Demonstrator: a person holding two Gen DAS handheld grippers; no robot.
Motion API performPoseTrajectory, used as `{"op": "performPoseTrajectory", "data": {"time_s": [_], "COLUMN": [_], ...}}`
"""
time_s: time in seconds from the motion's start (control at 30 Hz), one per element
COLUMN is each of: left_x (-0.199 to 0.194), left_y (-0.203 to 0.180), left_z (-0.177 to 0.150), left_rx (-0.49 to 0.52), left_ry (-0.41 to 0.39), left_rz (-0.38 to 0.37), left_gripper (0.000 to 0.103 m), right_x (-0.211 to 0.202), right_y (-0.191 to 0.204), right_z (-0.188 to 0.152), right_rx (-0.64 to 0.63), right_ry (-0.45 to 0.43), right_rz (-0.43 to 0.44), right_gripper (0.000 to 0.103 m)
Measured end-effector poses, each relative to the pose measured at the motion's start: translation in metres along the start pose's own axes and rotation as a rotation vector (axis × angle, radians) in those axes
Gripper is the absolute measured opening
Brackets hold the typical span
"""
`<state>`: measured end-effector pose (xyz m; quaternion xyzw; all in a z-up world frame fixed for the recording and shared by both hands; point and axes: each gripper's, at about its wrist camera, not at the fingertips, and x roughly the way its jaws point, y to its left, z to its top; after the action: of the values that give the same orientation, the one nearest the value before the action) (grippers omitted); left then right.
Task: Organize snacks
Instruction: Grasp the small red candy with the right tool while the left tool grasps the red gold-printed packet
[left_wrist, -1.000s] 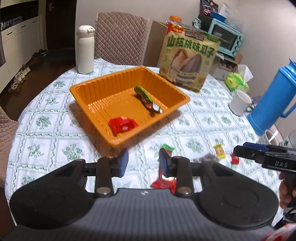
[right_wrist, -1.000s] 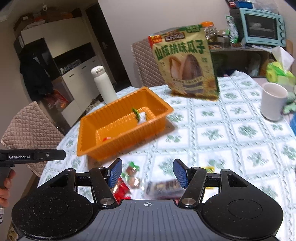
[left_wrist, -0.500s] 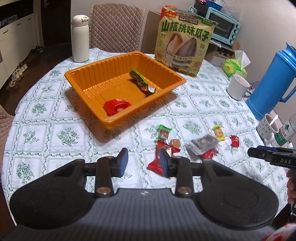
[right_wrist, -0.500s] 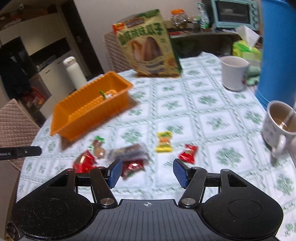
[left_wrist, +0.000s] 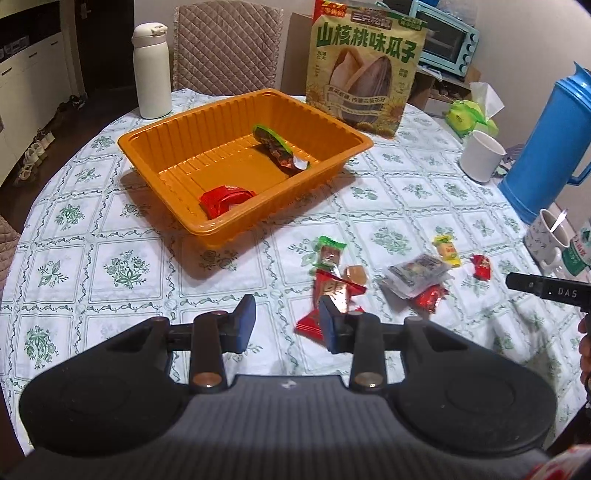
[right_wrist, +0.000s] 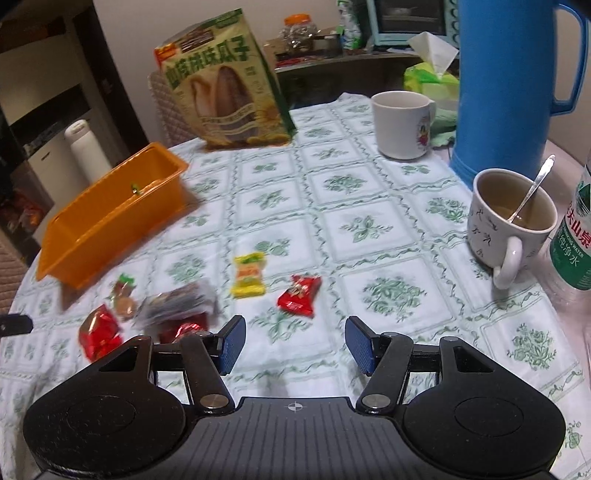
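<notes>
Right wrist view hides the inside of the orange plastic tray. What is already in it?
Observer: Two snacks lie in the orange plastic tray: a red foil-wrapped snack near its front corner and a long green-edged packet toward the far side.
Operator: Is the left tool carrying anything?
Observer: No. The left tool is open with nothing between its pads, and it hovers by a flat red packet outside the tray.

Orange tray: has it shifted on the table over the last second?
No. In the left wrist view the orange tray keeps the same place relative to the white bottle and the seed bag; only the camera's viewpoint changed.
</notes>
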<state>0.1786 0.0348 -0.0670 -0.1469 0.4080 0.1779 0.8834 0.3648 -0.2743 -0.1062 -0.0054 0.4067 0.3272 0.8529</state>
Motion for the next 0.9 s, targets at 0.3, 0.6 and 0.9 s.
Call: {"op": "performPoseTrajectory", "data": {"time_s": [0.3,0.6,0.9], "left_x": [0.014,0.020,0.026], "left_y": [0.002,0.002,-0.005], "left_z": [0.002,0.003,0.005], "left_rx": [0.014,0.024,0.046], "left_ry": [0.008,0.009,0.010], "left_rz": [0.030,0.036,0.012], "left_gripper": [0.033,0.033,0.033], "right_x": [0.028,0.049,0.063], "right_y": [-0.003,-0.002,-0.001], "right_z": [0.011,0.018,0.017], "right_rx": [0.024,0.045,0.039], "right_ry": [0.004,0.004,0.015], "right_rz": [-0.013,-0.025,-0.032], "right_gripper": [0.046,0.037,0.023]}}
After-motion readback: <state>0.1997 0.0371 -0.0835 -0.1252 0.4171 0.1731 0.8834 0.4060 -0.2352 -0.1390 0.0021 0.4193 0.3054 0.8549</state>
